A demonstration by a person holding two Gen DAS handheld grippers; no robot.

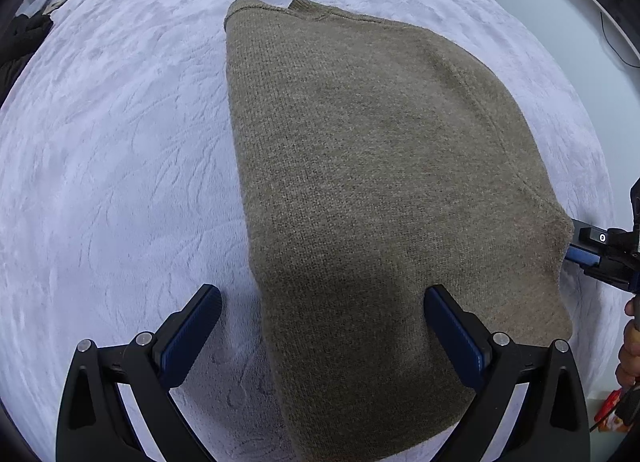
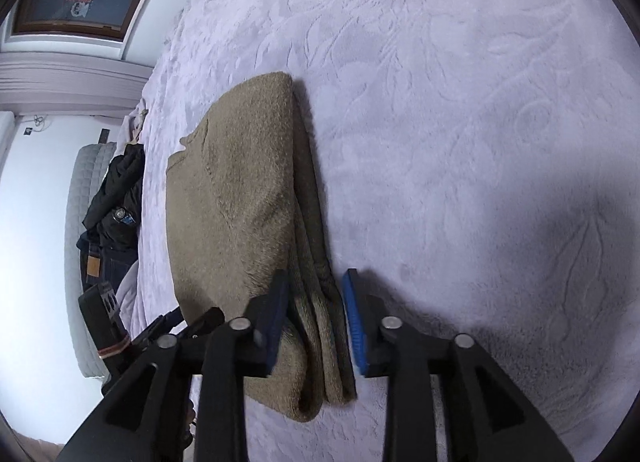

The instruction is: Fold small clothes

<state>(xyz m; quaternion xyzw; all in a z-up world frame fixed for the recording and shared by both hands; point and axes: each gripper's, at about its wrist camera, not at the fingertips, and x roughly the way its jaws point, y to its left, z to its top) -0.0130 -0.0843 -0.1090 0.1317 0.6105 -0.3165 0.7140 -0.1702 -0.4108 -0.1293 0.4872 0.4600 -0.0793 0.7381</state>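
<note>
**Q:** Where the bed is seen from above, what is laid on it?

**A:** A brown knitted sweater (image 1: 360, 190) is spread on a bed (image 1: 120, 182) covered by a pale lilac plush blanket with an embossed leaf pattern. The sweater is folded into a long stack, its ribbed collar lying at the far end. From the right wrist view, 3 or so layers can be counted along the folded edge.

**Q:** How is the left gripper placed?

**A:** The left gripper (image 1: 322, 302) is held above the near end of the sweater with its jaws spread wide. One blue pad is seen over the knit, the other over bare blanket. Nothing is gripped.

**Q:** And the right gripper?

**A:** The right gripper (image 2: 316, 294) is set at the near corner of the folded edge, the stacked layers lying between its pads. The jaws are parted only narrowly. A gap is seen beside the bright blue pad, so the fabric is not pinched.

**Q:** Is anything else visible?

**A:** Dark clothes (image 2: 116, 198) are piled at the bed's edge, and part of a hand (image 1: 628, 350) is glimpsed at the frame's right margin.
</note>
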